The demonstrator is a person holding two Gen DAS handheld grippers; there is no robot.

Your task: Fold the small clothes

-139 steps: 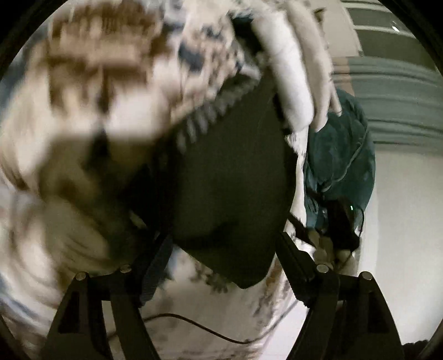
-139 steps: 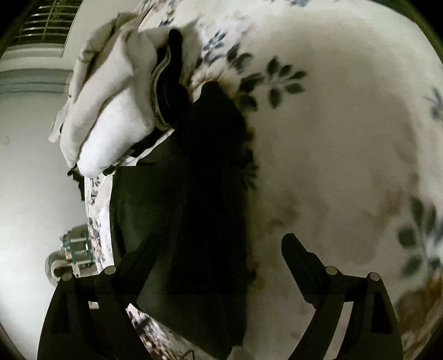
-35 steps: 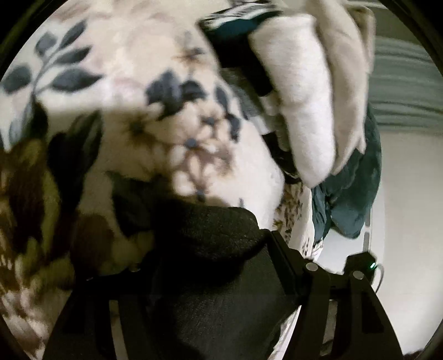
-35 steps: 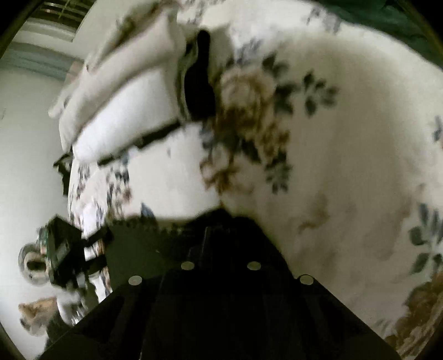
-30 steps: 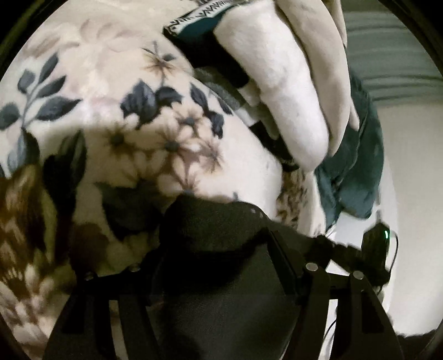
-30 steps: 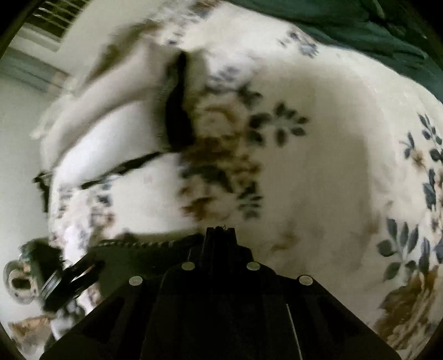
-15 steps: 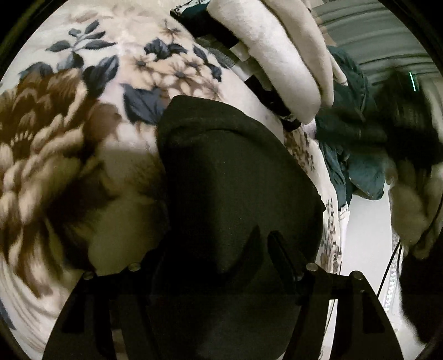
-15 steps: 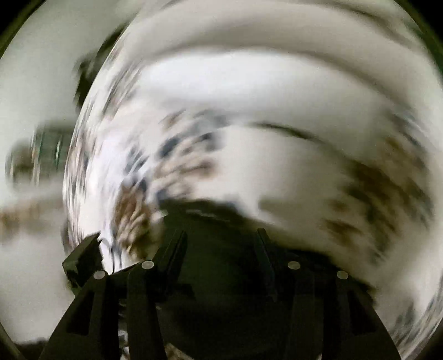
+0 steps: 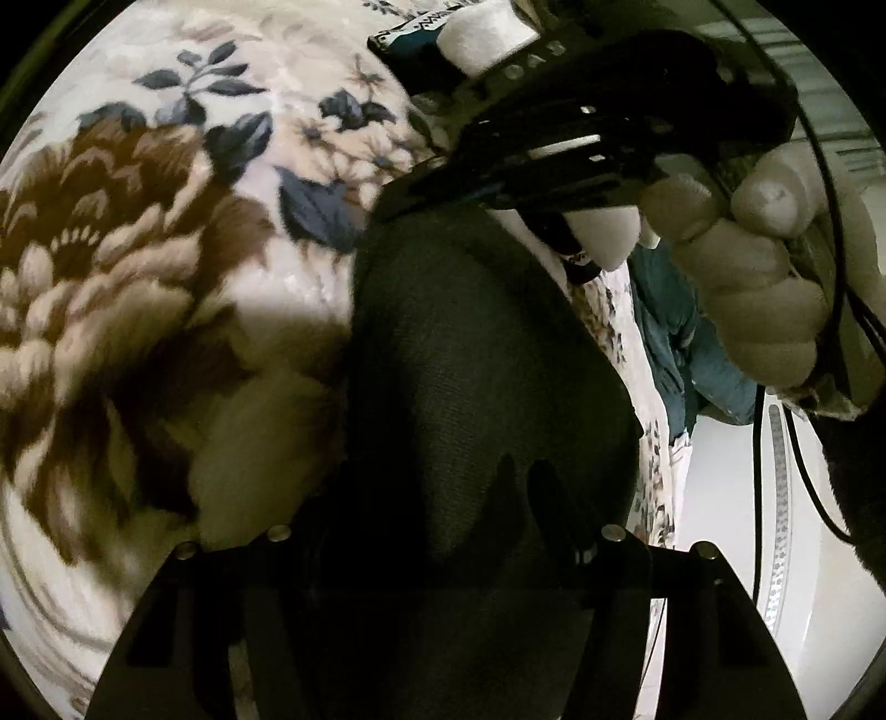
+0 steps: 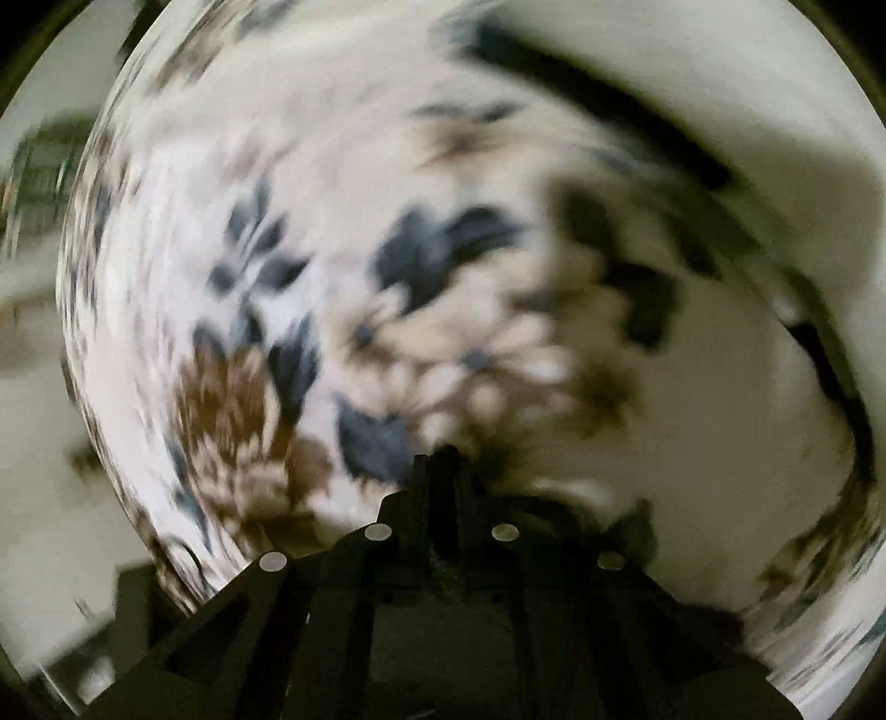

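Note:
A small black garment [image 9: 476,354] lies on the floral blanket [image 9: 138,266]. In the left wrist view my left gripper [image 9: 443,498] has its fingers spread over the near end of the garment, which fills the gap between them. My right gripper [image 9: 432,194] reaches in from the upper right, its tip touching the garment's far edge, held by a hand [image 9: 747,288]. In the blurred right wrist view the right gripper [image 10: 443,459] has its fingers pressed together over the blanket [image 10: 387,277].
A stack of folded white and patterned clothes [image 9: 476,27] sits at the back. A teal garment [image 9: 675,332] hangs off the bed's right edge, by a white wall or floor [image 9: 720,498]. Cables [image 9: 803,443] hang from the right gripper.
The right gripper has swung in from the right to the garment's far edge and shut. The left gripper stays over the near end of the garment.

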